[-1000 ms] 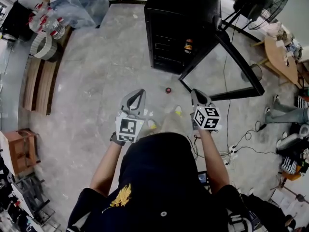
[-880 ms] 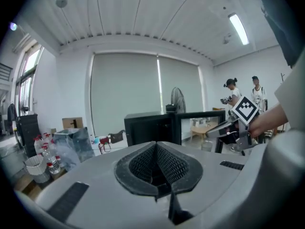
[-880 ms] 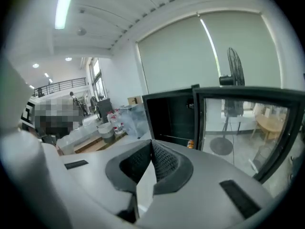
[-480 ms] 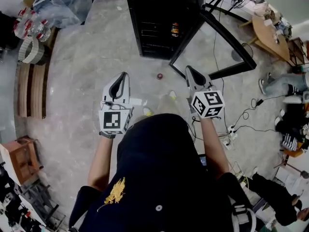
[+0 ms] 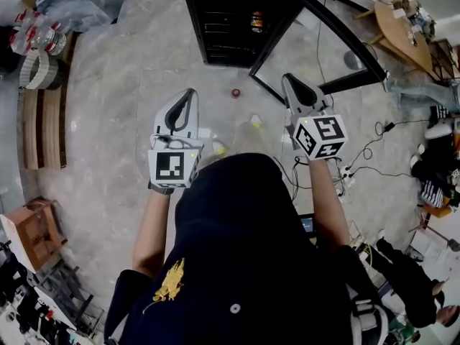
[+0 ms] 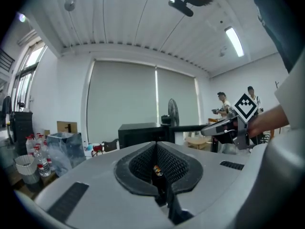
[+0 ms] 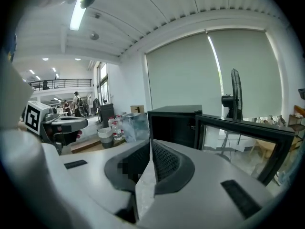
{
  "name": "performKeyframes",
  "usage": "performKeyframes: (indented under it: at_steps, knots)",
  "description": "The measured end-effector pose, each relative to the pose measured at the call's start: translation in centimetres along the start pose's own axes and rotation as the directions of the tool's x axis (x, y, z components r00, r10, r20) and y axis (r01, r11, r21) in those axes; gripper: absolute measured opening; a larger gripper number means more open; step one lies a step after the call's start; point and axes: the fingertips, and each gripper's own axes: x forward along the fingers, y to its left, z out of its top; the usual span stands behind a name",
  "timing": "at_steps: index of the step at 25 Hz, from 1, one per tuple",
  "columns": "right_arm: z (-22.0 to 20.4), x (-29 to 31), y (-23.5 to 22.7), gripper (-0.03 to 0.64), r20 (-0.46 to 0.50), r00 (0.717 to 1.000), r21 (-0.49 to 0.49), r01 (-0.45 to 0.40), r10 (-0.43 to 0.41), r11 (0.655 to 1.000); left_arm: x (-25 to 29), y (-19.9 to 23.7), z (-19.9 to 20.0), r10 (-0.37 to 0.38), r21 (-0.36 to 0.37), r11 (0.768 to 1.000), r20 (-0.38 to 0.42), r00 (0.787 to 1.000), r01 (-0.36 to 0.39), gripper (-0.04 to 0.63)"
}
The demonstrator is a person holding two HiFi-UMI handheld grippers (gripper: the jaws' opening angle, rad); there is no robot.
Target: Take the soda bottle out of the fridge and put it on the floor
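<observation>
The left gripper (image 5: 190, 94) and the right gripper (image 5: 289, 80) are both seen closed, jaws brought together at the tips, with nothing clamped or touched. The soda bottle (image 5: 256, 21) is found well ahead of both, upright on a shelf inside the open black fridge (image 5: 215, 6). It is small and dark, with an orange band.

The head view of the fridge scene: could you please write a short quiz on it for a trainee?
1. Fill in: the left gripper and the right gripper both have jaws that are ____.
2. True or false: the fridge door stands open.
3. The soda bottle is: A in the left gripper; B inside the fridge; C in the right gripper.
Key: 1 shut; 2 true; 3 B.
</observation>
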Motion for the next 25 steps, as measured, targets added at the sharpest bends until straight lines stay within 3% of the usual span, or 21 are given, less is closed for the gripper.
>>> performKeyframes:
  at_steps: [9,13,18,25]
  knots:
    - [3.7,-0.5,4.4,-0.004,0.103,0.993,-0.248,-0.023,0.05,0.968,0.0,-0.2,2.5,0.02,-0.023,1.0,0.094,0.995,-0.018,0.018]
    - [3.8,-0.3,5.4,-0.004,0.082,0.99,-0.224,-0.092,0.113,0.97,-0.7,-1.2,2.4,-0.022,-0.037,0.999,0.04,0.999,0.024,0.018]
    - [4.9,0.5,6.9,-0.005,0.057,0.98,-0.276,-0.167,0.19,0.946,-1.5,-1.7,2.7,-0.065,-0.049,0.997,0.058,0.996,0.068,0.018]
    - [6.1,-1.0,5.0,-0.005,0.089,0.979,-0.284,-0.15,0.181,0.947,-0.9,-4.9,3.0,-0.079,-0.005,0.997,0.069,0.994,0.08,0.018]
